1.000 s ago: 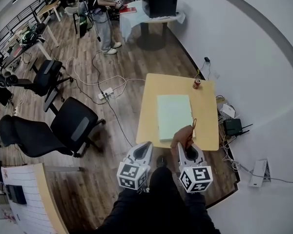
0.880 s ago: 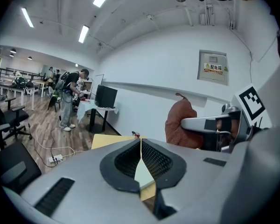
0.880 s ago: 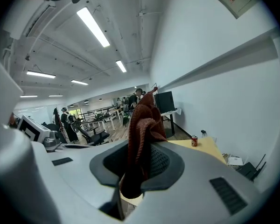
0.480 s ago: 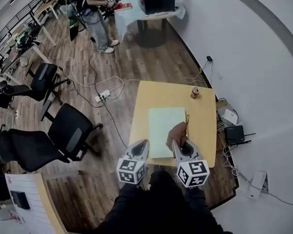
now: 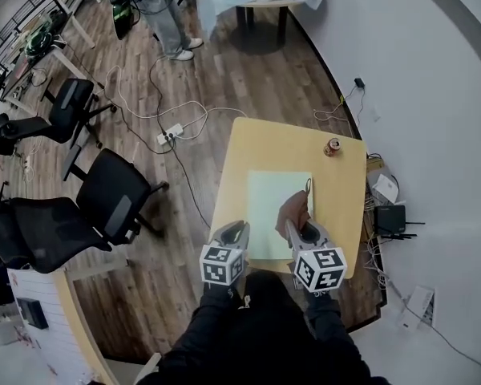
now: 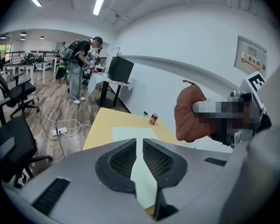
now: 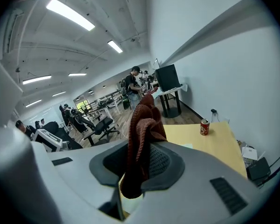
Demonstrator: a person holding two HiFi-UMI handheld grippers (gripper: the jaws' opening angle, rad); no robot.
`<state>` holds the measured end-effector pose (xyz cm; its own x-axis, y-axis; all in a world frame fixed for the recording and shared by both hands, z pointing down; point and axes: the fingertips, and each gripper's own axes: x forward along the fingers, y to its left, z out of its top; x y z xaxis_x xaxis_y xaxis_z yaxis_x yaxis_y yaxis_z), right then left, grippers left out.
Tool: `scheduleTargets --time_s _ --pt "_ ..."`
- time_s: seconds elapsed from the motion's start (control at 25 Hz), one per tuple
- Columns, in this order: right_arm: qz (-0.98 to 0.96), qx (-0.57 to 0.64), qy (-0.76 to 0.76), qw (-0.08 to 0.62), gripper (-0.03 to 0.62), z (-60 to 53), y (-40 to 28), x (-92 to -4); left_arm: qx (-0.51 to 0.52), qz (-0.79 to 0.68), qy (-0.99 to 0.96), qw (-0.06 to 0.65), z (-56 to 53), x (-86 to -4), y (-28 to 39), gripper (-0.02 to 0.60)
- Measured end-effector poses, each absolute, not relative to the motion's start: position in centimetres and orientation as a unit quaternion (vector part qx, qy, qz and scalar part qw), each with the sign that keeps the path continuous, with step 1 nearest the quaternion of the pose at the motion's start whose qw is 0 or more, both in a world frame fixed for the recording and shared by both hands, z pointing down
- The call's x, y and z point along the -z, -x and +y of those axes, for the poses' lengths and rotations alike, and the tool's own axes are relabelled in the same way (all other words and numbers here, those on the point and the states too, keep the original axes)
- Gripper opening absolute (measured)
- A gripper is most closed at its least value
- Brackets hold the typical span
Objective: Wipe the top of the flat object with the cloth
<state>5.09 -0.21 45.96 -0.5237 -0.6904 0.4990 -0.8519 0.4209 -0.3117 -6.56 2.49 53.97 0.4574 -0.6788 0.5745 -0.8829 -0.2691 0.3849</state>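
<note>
One brown cloth [image 5: 295, 212] is clamped in the right tool [image 5: 293, 226], over the pale green flat object [image 5: 274, 189] lying mid-counter [image 5: 341, 195]; the left tool [image 5: 239, 228], jaws closed and empty, hangs at the counter's near edge.

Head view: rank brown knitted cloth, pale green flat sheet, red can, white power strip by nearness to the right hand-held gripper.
1. Brown knitted cloth, clamped by the right hand-held gripper.
2. Pale green flat sheet, just beneath.
3. Red can, ahead, right.
4. White power strip, far upper left.

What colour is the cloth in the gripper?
The cloth is a reddish brown knit, clearest in the right gripper view.
</note>
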Motion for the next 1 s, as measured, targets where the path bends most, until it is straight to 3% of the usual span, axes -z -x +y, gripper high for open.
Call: scheduleTargets --time_s 0.12,0.24,0.56,1.0 --pt "-0.825 -0.281 -0.464 0.156 0.087 -2.2 -4.7 -47.7 -0.161 -0.488 -0.776 0.365 1.3 -57.1 6.8 0.037" --pt "-0.821 -0.300 -0.461 0.155 0.087 -3.6 -4.0 -49.4 -0.180 -0.471 -0.771 0.390 0.7 -60.1 6.9 0.098" --pt "-0.815 -0.371 -0.427 0.125 0.087 -8.7 -1.0 -55.4 -0.222 -0.424 -0.759 0.441 -0.8 -66.8 5.6 0.150" --pt "-0.804 -0.456 -0.367 0.104 0.089 -14.0 4.2 -62.9 -0.262 -0.391 -0.749 0.467 0.1 -70.9 5.3 0.144"
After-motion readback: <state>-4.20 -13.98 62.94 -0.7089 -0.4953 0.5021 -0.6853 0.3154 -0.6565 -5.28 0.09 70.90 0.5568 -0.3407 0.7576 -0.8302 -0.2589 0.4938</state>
